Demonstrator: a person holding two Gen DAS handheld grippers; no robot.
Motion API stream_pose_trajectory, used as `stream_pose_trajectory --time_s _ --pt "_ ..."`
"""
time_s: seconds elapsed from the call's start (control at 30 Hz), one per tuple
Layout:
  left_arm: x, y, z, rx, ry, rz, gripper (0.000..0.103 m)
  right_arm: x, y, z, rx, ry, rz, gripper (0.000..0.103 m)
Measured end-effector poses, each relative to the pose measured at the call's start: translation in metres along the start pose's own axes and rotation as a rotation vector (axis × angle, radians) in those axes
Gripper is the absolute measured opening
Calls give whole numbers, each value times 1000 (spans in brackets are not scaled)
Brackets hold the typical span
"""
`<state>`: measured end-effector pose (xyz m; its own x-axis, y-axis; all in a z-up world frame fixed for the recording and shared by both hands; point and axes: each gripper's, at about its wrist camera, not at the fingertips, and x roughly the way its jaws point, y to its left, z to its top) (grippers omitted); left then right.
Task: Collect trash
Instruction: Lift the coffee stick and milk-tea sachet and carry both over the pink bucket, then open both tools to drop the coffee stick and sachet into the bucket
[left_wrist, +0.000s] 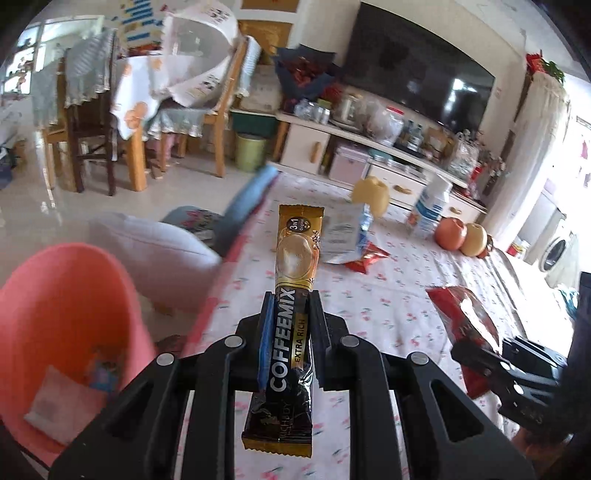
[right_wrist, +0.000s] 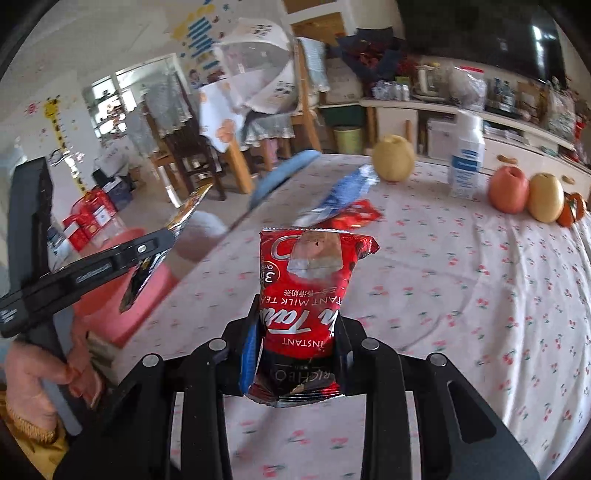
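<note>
Gripping: your left gripper (left_wrist: 290, 295) pinches a gold-black coffee stick sachet (left_wrist: 291, 306) | right gripper (right_wrist: 297, 314) clamps a red milk-tea packet (right_wrist: 314, 291) | pink plastic bin (left_wrist: 62, 314) lies left of the left jaws, beyond the floral tablecloth's edge (left_wrist: 229, 258) | cloth ahead mostly bare.

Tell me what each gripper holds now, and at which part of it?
The left gripper pinches a coffee sachet across its lower half. The right gripper pinches a red milk tea packet near its bottom end.
</note>
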<state>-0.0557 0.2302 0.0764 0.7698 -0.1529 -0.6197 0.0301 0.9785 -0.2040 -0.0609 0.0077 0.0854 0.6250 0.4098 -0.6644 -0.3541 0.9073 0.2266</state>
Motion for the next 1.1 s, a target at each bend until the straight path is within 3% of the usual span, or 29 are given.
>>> stream_pose_trajectory --time_s 0.3,0.47,0.73,0.97,1.0,1.07,1.1 --pt "-57 69 -5 -51 -62 175 20 2 95 8 -128 -4 124 34" --pt "-73 107 -11 -92 -66 234 20 16 145 19 -191 3 179 34" --pt "-80 151 -23 -145 -48 280 20 55 211 32 -252 34 232 34" --pt "-73 175 -30 -183 -27 302 21 88 239 34 -285 76 239 37" --pt "-71 178 -31 -194 -22 311 23 93 240 34 -284 86 235 39" --pt "-70 181 -33 -204 -19 321 35 97 237 31 -270 93 239 54" --pt "-70 181 -34 -206 -20 330 53 94 234 29 -256 83 236 66"
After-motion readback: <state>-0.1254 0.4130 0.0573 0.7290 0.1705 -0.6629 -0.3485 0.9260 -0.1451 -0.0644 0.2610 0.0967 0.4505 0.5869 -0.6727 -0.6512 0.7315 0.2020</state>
